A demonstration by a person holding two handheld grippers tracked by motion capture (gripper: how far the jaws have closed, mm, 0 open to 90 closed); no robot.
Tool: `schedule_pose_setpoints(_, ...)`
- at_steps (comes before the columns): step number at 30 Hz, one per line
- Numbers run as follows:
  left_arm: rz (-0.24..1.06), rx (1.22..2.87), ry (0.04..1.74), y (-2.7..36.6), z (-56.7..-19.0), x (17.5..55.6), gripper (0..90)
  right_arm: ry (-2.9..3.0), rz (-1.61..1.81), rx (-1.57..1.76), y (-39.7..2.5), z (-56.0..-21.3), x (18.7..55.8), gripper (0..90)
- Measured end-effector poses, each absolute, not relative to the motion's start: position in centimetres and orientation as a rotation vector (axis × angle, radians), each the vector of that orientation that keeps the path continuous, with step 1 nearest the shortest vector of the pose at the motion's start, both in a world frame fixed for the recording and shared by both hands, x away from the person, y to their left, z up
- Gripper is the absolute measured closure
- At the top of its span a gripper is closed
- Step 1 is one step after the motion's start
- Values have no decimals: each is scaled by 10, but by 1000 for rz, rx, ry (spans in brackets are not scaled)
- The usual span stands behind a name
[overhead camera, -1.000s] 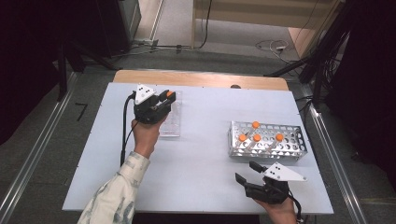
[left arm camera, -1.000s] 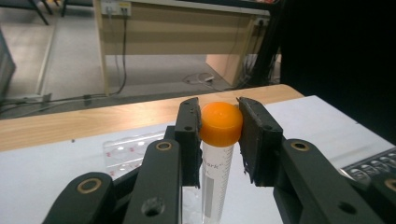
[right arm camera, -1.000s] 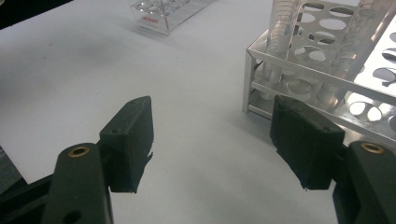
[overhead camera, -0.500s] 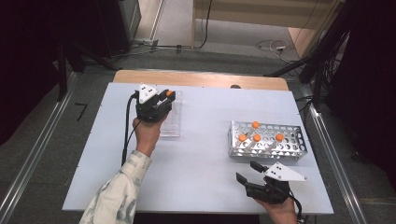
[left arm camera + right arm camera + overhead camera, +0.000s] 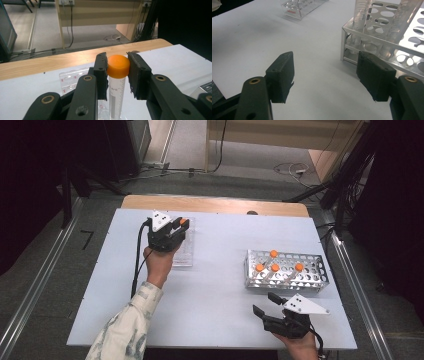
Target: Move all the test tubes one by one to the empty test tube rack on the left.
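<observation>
Here the bench (image 5: 215,285) is a white board with a strip of pale wood along its far edge, standing on a grey floor between metal rails; beyond the far edge runs a wooden wall panel with cables trailing down to the floor, and dark equipment fills both far corners of the room.

Toward the bench's right edge sits a perforated metal rack (image 5: 287,272), holding four orange-capped tubes (image 5: 275,268) clustered in its left half, the remaining holes bare. Near the far left of the bench lies a clear plastic rack (image 5: 184,251), just beside the left gripper.

The left gripper (image 5: 172,227) is held over that clear rack, its jaws closed narrowly on the orange cap of a single tube (image 5: 117,75); in the left gripper view the tube hangs upright between the jaws, its clear printed body reaching down toward the plastic rack (image 5: 71,80) below. Whether its lower end sits in a well cannot be told.

The right gripper (image 5: 265,305) rests near the bench's near edge, just in front of the metal rack, its jaws spread wide and holding nothing; the right gripper view shows the metal rack's corner (image 5: 387,47) close beyond its right jaw
</observation>
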State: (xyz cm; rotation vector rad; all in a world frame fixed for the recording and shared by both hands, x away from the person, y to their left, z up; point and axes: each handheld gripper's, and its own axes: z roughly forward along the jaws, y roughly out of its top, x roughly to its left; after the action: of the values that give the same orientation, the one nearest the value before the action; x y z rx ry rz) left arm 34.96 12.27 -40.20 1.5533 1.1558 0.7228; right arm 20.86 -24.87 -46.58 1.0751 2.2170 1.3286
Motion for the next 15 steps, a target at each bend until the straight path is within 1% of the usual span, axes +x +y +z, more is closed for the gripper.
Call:
schedule_pose_setpoints(8, 728, 1597, 1149, 117, -408, 350, 701, 2219, 1326, 1069, -249, -466, 209, 291)
schedule_pose_setpoints(15, 745, 1645, 1154, 112, -427, 347, 699, 2221, 1324, 1072, -248, -466, 209, 290)
